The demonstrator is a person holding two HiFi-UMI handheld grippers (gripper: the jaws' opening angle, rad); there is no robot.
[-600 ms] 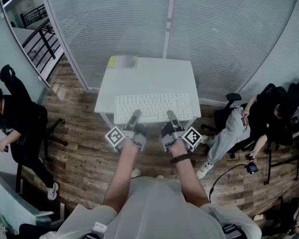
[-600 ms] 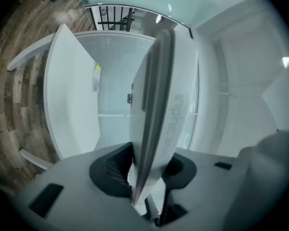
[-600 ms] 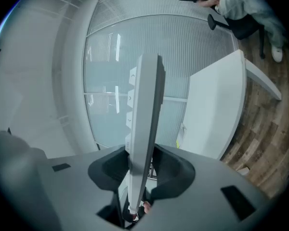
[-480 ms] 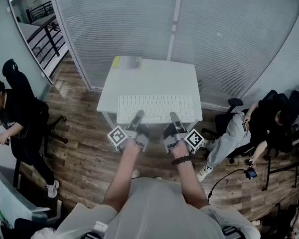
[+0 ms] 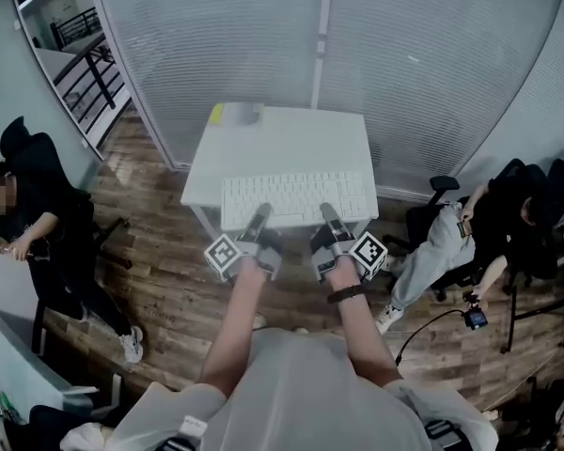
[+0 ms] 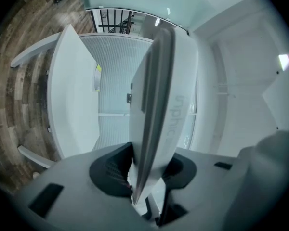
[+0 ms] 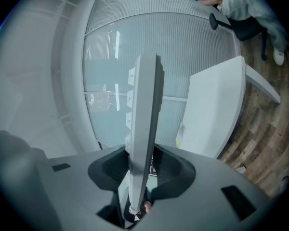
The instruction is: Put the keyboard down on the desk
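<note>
Keycaps [image 5: 296, 195] show only from my head; gripper views give edges. One keyboard [image 6: 156, 105], one desk [image 5: 291, 139], my left gripper [image 5: 258, 214] and right gripper [image 5: 326, 212] clamping it.

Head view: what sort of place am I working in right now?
Most likely an office or lab workspace: ribbed glass partition walls, a small white desk on wood-look flooring, and a person seated on a black office chair at the right.

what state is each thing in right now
white keyboard: keys up, held at its near edge by both grippers, lifted over the desk
left gripper: shut on the keyboard's near edge
right gripper: shut on the keyboard's near edge
white desk: upright, yellow item at its far left corner
</note>
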